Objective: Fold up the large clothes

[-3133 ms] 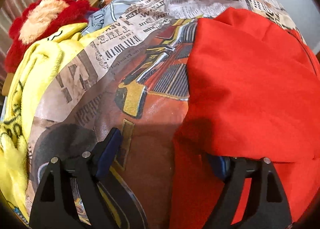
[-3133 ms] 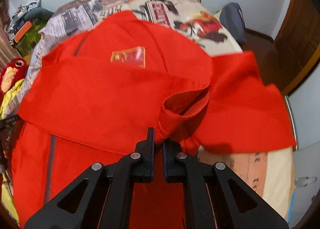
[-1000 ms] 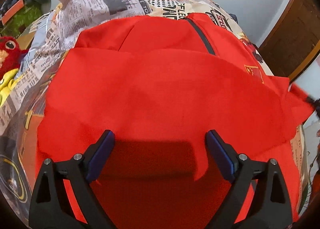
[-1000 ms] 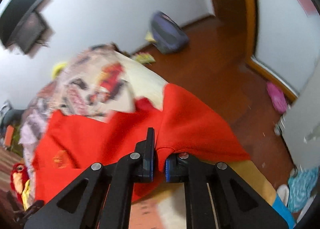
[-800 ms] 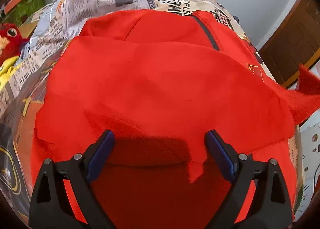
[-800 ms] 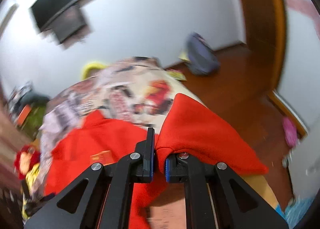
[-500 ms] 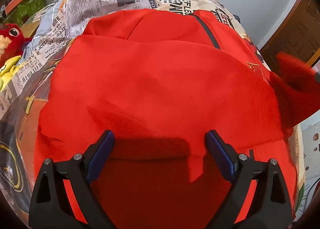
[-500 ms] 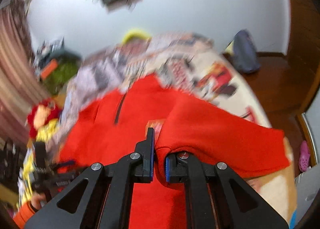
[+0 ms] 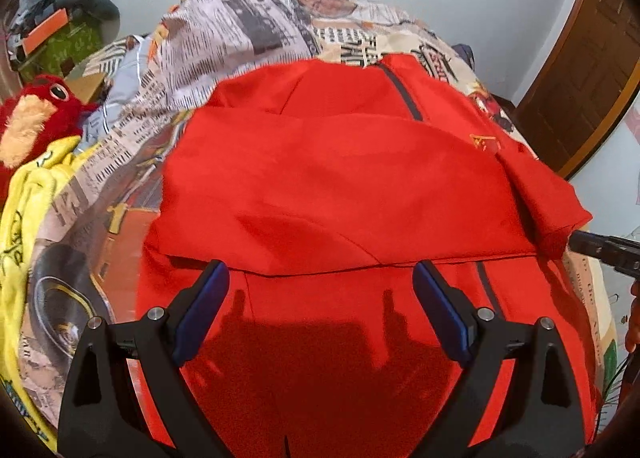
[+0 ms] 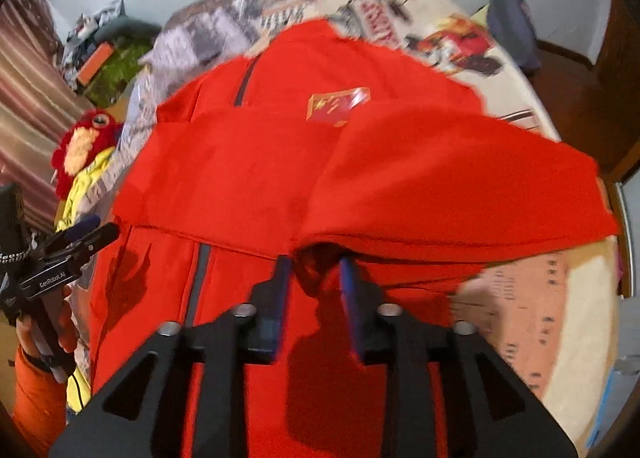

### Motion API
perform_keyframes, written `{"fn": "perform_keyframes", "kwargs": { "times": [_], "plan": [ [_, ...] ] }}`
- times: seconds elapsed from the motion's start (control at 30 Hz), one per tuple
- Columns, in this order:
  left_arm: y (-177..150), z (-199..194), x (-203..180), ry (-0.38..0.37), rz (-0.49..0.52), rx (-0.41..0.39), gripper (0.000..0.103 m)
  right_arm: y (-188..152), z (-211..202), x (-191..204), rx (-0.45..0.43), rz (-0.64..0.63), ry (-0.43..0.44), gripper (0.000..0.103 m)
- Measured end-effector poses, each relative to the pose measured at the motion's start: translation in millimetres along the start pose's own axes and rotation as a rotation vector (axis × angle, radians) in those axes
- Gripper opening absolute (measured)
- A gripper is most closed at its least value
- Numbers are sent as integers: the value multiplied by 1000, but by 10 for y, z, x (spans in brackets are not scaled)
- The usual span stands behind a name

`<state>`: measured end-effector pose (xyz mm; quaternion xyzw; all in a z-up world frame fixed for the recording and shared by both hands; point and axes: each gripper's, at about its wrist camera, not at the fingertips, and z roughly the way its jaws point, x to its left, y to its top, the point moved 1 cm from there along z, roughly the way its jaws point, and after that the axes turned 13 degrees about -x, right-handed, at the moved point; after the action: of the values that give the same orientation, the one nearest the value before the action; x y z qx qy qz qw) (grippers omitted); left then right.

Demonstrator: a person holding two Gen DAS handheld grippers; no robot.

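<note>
A large red jacket (image 9: 340, 186) with a dark zip lies spread on the bed, one sleeve folded across its chest. It also shows in the right wrist view (image 10: 248, 162), with a small flag patch (image 10: 338, 104). My left gripper (image 9: 320, 298) is open and empty, hovering over the jacket's lower part. My right gripper (image 10: 316, 278) has its jaws parted with a gap, and the other red sleeve (image 10: 460, 186) drapes just ahead of the fingertips, its edge resting between them. The right gripper's tip shows at the right edge of the left wrist view (image 9: 600, 250).
The bed has a newspaper-and-car print cover (image 9: 248, 34). A red plush toy (image 9: 32, 118) and a yellow cloth (image 9: 28, 210) lie at the bed's left side. A wooden door (image 9: 588, 74) and a dark bag (image 10: 512, 26) on the floor are to the right.
My right gripper swung the sleeve in over the jacket, lowered it, and its jaws have parted from shut. My left gripper stayed open, pulling back slightly.
</note>
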<state>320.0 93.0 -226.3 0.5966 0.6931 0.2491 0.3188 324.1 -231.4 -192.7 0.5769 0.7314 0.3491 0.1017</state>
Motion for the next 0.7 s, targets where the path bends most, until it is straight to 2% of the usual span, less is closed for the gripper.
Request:
{"fn": "perform_keyframes", "kwargs": {
  "times": [0.03, 0.1, 0.17, 0.3, 0.47, 0.53, 0.6, 0.7],
  "plan": [
    [8, -21, -17, 2, 4, -7, 93, 10, -80, -64, -37, 11, -33, 42],
    [25, -85, -61, -1, 11, -27, 93, 49, -182, -229, -98, 50, -110, 59],
    [39, -104, -98, -15, 10, -34, 93, 73, -225, -477, -121, 135, -158, 64],
    [36, -88, -165, -43, 5, -29, 93, 63, -177, -977, -120, 339, -160, 64],
    [2, -9, -213, -51, 17, -15, 93, -34, -4, -1555, -108, 542, -235, 64],
    [-13, 36, -217, -41, 29, -10, 93, -74, 46, -1626, -99, 582, -251, 64],
    [-26, 75, -207, -29, 35, -6, 93, -106, 100, -1719, -106, 616, -226, 64],
    [-60, 155, -167, -22, 28, 13, 93, -65, 170, -1778, -142, 640, -217, 66]
  ]
}}
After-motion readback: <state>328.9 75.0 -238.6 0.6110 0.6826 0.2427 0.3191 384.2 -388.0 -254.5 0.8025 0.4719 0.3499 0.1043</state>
